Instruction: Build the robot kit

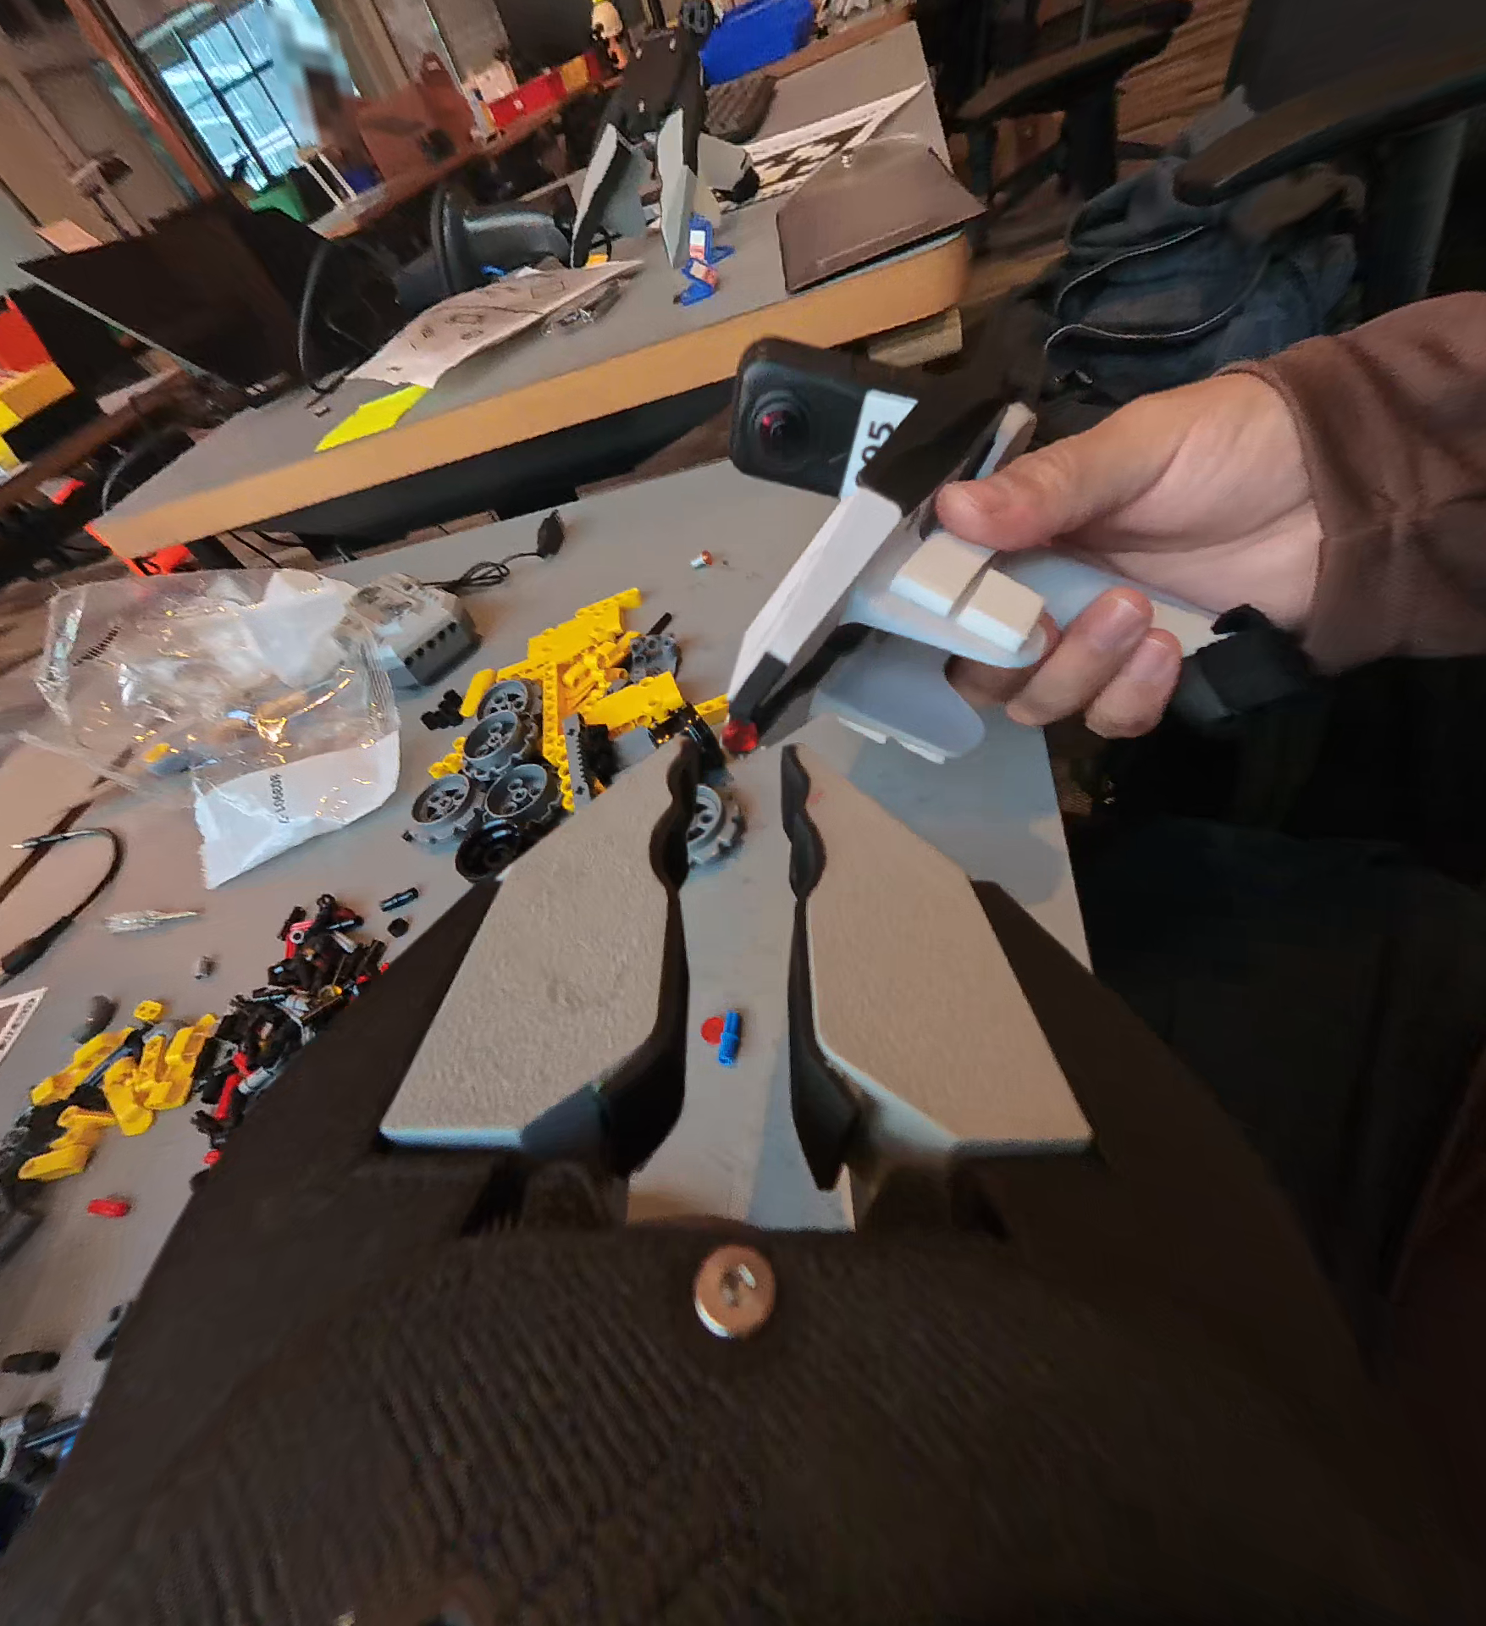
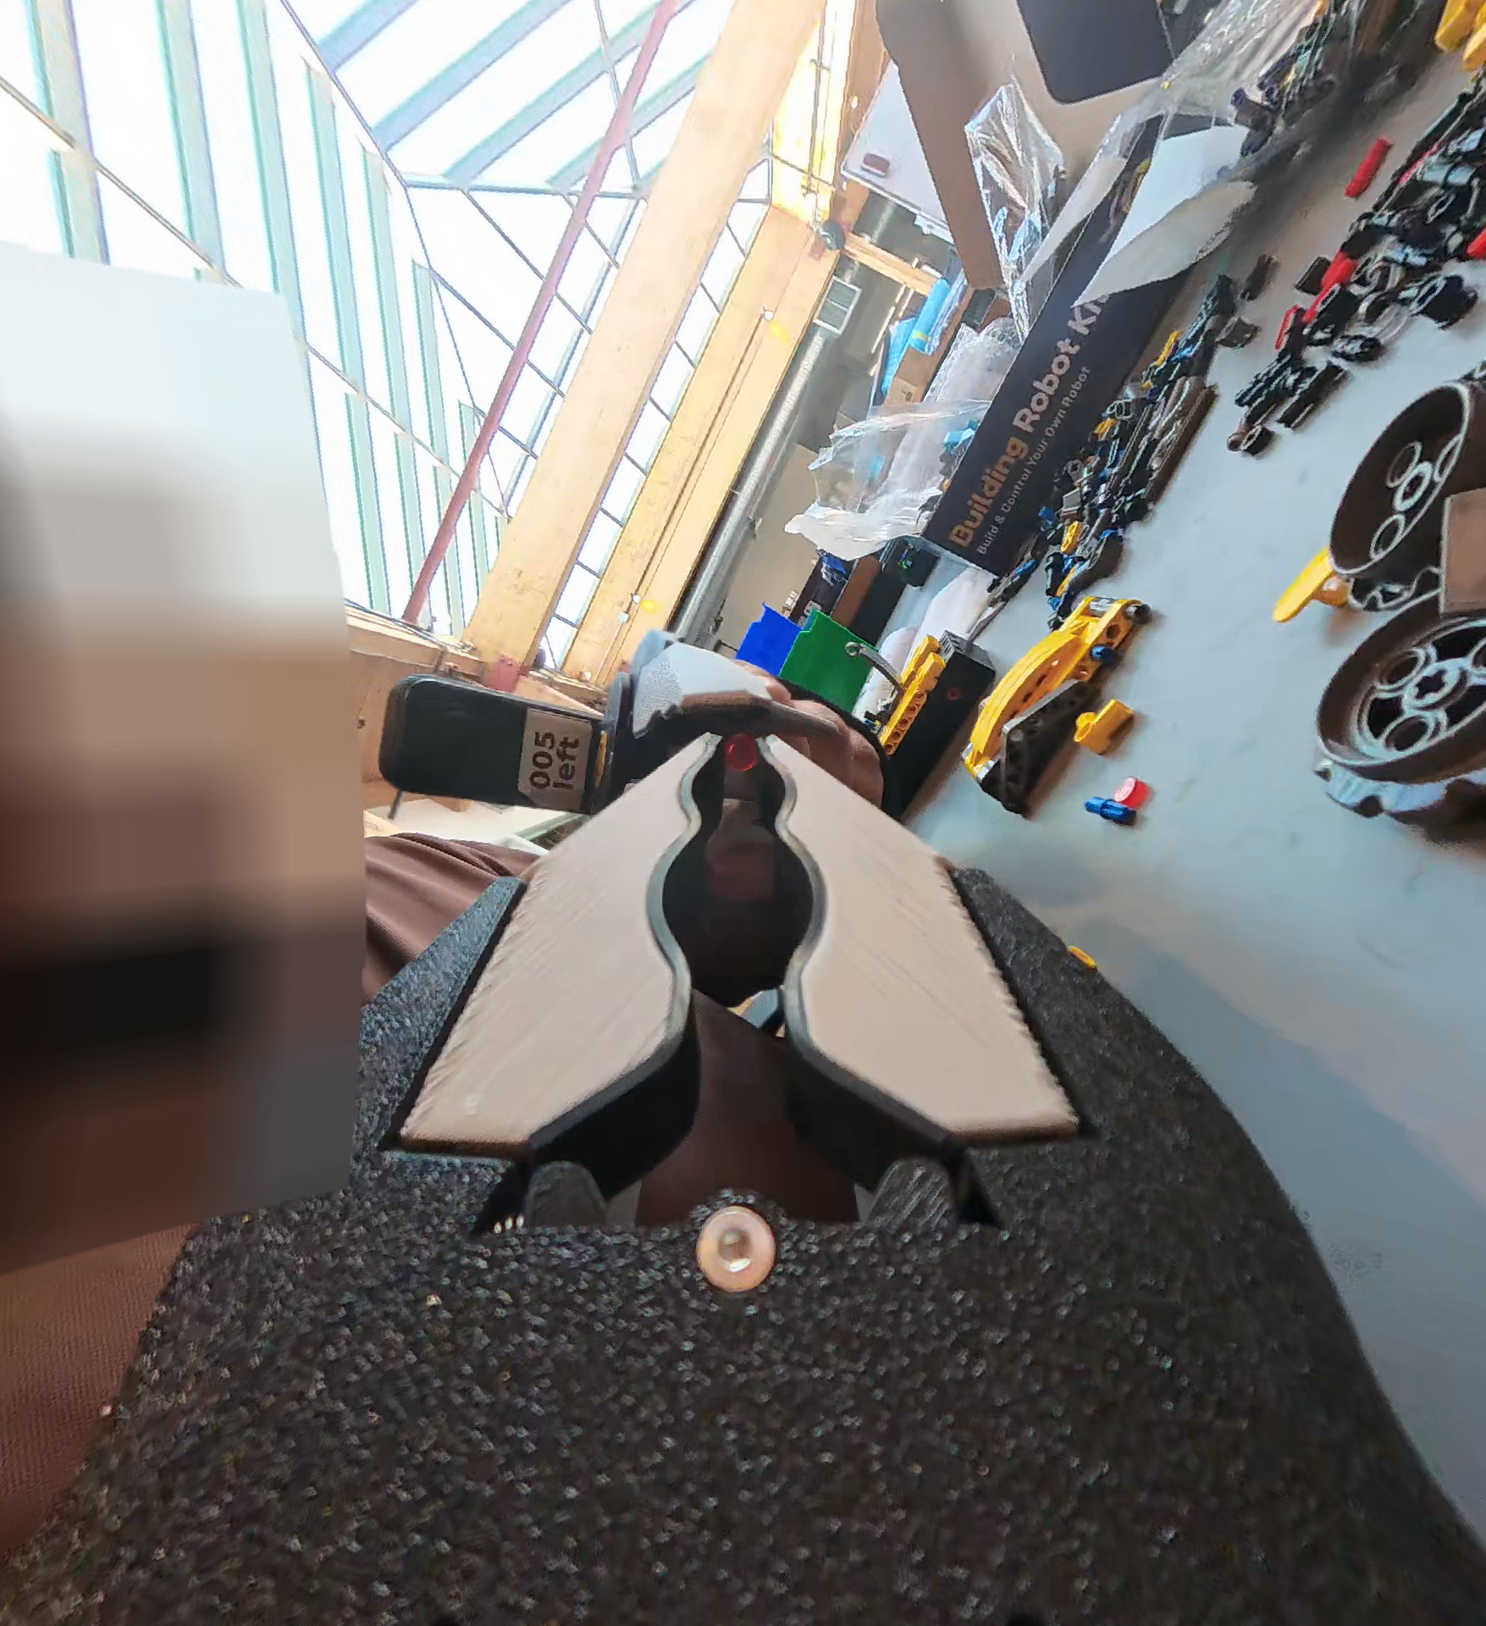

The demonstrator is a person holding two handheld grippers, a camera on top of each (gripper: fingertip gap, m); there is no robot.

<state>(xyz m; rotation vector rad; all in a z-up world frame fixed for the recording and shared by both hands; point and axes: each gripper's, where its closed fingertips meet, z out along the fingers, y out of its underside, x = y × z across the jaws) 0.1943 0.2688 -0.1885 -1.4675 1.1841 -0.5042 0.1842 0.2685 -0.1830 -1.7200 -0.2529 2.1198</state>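
Holding a small red round piece (image 2: 740,753) between its fingertips, the right hand-held gripper (image 2: 740,755) is nearly closed; in the right wrist view the piece sits at the centre of the frame, pinched at the very tips. In the left wrist view the same red piece (image 1: 739,736) shows just above centre, at the tip of the right hand-held gripper (image 1: 743,726), which a hand (image 1: 1161,563) in a brown sleeve grips from the right of the frame.

The left hand-held gripper (image 1: 735,765) is partly open, with a clear gap between its two fingers, and it holds nothing. Its tips are just beside the red piece, but I cannot tell if they touch it.

On the grey surface (image 1: 968,792) below, a yellow brick model (image 1: 581,669) lies at the centre of the frame. I count five grey toothed wheels (image 1: 506,704) near it and one black wheel (image 1: 488,849). Between the left fingers, one blue pin (image 1: 728,1036) and one red disc (image 1: 712,1029) lie side by side on the surface. One clear plastic bag (image 1: 220,677) is in the left middle of the frame, and a pile of small black parts (image 1: 317,968) with several loose yellow bricks (image 1: 132,1082) is at lower left.
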